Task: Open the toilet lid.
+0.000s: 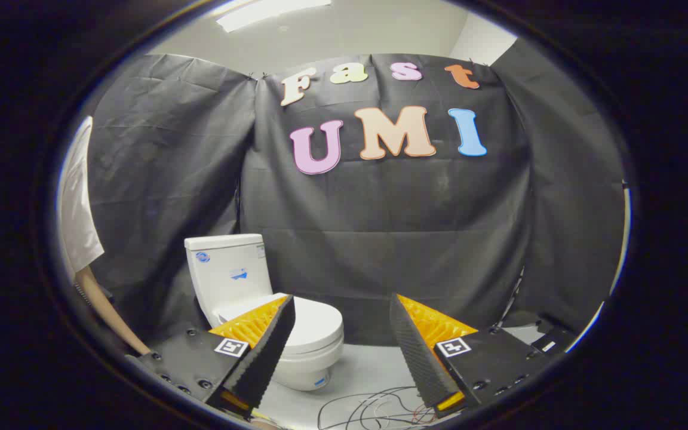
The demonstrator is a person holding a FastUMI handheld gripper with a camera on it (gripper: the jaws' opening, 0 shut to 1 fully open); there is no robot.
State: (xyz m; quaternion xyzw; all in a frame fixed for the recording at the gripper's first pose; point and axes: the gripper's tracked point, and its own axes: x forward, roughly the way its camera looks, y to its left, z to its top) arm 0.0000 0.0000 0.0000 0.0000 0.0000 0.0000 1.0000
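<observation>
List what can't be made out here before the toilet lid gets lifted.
- Toilet: the gripper, fingers open and well short of it, has one finger covering the bowl's near side, including part of the closed lid.
- Lid hinge: hidden where lid meets tank.
- Tank stickers: too small to read.
- Person: just a sleeve and forearm, cut off at the edge.
- Floor cables: ends run out of sight beneath the fingers.

Loose tangle of thin cables [374,406] on the pale floor [368,364].
</observation>
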